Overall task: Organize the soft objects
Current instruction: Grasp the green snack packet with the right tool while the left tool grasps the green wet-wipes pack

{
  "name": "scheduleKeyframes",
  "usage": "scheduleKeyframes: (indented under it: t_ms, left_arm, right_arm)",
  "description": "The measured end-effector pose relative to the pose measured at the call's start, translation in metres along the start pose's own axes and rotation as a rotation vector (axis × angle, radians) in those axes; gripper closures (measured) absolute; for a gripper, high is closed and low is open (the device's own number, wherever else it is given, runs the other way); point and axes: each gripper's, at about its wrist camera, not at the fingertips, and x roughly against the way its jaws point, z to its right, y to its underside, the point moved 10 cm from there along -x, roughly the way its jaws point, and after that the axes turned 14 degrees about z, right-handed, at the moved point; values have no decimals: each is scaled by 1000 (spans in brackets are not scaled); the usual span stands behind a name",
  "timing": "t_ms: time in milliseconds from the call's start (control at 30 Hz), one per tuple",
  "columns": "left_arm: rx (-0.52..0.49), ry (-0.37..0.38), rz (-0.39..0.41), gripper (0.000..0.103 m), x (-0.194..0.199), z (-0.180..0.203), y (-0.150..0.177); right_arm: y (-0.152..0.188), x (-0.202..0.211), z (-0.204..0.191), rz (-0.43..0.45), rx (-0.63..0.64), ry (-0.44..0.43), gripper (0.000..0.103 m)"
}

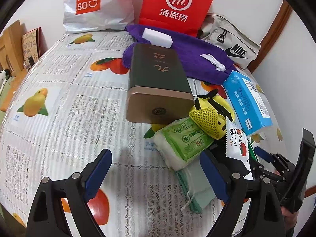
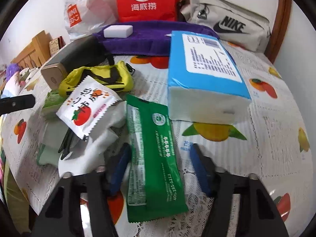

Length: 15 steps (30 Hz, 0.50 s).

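Observation:
Soft things lie in a heap on the fruit-print tablecloth (image 1: 59, 106): a light green tissue pack (image 1: 181, 140), a yellow mesh pouch (image 1: 209, 116), a white tomato-print sachet (image 2: 85, 106), a blue tissue pack (image 2: 205, 75), a purple towel (image 1: 177, 59) with a white sponge (image 1: 158, 37) on it. My left gripper (image 1: 156, 175) is open and empty, just in front of the light green pack. My right gripper (image 2: 160, 169) is open, its jaws standing either side of a dark green wipes packet (image 2: 154, 156); it also shows in the left wrist view (image 1: 262, 158).
A dark green tin (image 1: 158, 83) with a gold end lies beside the heap. A white MINISO bag (image 1: 94, 6), a red paper bag (image 1: 175, 6) and a grey Nike pouch (image 1: 231, 39) stand along the back wall. A pale green cloth (image 1: 195, 189) lies under the pack.

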Motion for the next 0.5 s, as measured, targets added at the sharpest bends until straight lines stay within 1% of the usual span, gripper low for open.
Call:
scheduleKeyframes:
  t_ms: [33, 67, 133, 233, 300, 400, 500]
  left_arm:
    - [-7, 5, 3, 13, -2, 2, 0]
    - [-22, 13, 6, 13, -5, 6, 1]
    - [-52, 18, 12, 13, -10, 12, 3]
    - [-122, 1, 3, 13, -21, 19, 7]
    - [-150, -9, -10, 13, -28, 21, 10]
    - [-155, 0, -7, 13, -34, 23, 8]
    - [-164, 17, 3, 13, -37, 27, 5]
  right_arm:
    - [0, 1, -1, 2, -2, -10, 65]
    - [0, 3, -2, 3, 4, -11, 66]
    - [2, 6, -4, 1, 24, -13, 72]
    - [7, 12, -2, 4, 17, -16, 76]
    - [10, 18, 0, 8, 17, -19, 78]
    - [15, 26, 4, 12, 4, -21, 78]
    - [19, 29, 16, 19, -19, 7, 78]
